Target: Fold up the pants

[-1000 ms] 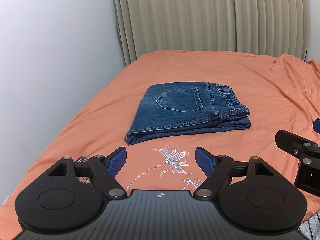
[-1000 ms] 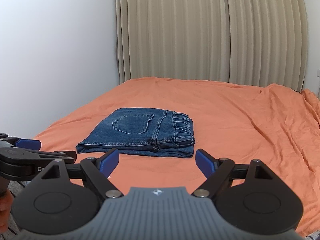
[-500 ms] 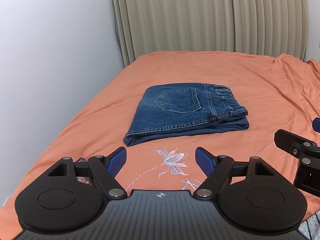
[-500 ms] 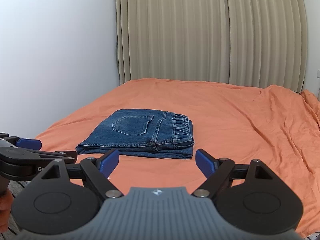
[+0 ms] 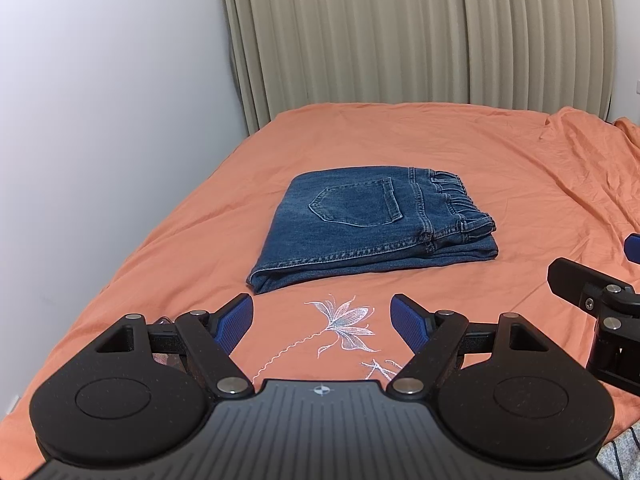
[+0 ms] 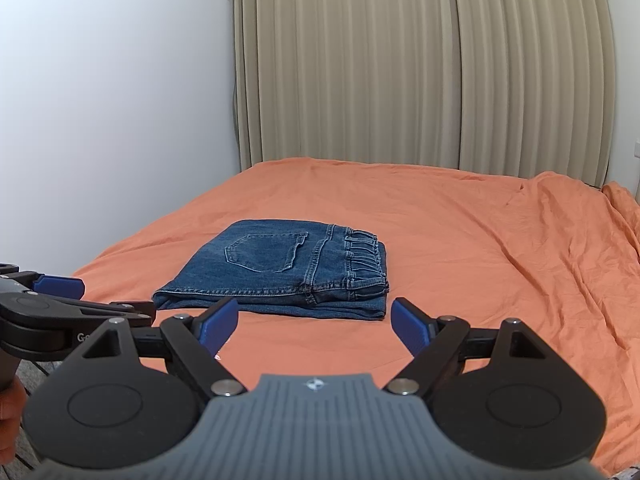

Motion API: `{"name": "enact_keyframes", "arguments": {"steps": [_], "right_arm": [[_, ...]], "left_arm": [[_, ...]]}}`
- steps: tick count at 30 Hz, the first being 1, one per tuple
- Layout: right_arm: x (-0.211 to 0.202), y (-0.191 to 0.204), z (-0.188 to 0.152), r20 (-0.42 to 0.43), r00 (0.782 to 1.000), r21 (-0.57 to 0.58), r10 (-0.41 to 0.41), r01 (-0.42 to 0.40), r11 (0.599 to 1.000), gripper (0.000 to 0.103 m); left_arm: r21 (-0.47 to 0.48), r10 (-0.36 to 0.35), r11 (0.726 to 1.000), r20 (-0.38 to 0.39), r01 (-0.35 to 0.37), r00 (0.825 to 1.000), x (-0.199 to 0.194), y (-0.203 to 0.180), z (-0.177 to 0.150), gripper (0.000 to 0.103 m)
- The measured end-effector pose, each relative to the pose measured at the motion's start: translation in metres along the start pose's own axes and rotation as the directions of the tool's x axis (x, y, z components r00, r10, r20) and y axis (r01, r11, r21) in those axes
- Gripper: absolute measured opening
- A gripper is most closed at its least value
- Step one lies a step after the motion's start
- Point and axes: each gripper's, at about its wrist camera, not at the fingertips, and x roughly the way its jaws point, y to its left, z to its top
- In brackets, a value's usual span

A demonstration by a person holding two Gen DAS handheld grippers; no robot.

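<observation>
In the left wrist view, the jeans [image 5: 372, 226] are seen folded into a compact rectangle on the orange bed [image 5: 520, 168], back pocket up and waistband toward the right. The left gripper [image 5: 322, 322] is held above the near part of the bed, its blue fingers [image 5: 234, 322] spread wide with nothing between them. An embroidered flower [image 5: 346, 328] on the sheet is seen in the gap between them, just in front of the jeans. Part of the right gripper [image 5: 600, 320] is visible at the right edge. Beige curtains [image 5: 420, 32] and a white wall [image 5: 100, 120] are seen behind the bed.

In the right wrist view, the jeans [image 6: 280, 270] lie left of centre on the bed [image 6: 500, 260], apart from both tools. The right gripper [image 6: 314, 326] is held short of them, its fingers [image 6: 410, 326] parted wide and empty. The left gripper [image 6: 56, 304] is seen at the left edge, near the jeans' front corner.
</observation>
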Motion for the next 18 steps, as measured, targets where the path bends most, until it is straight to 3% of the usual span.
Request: {"name": "enact_keyframes", "arguments": {"steps": [18], "right_arm": [[-0.0016, -0.0004, -0.0001, -0.001, 1.0, 0.007, 0.003, -0.003, 1.0, 0.08]], "left_arm": [[0.007, -0.001, 1.0, -0.005, 0.001, 1.0, 0.0011, -0.0013, 0.0007, 0.091]]}}
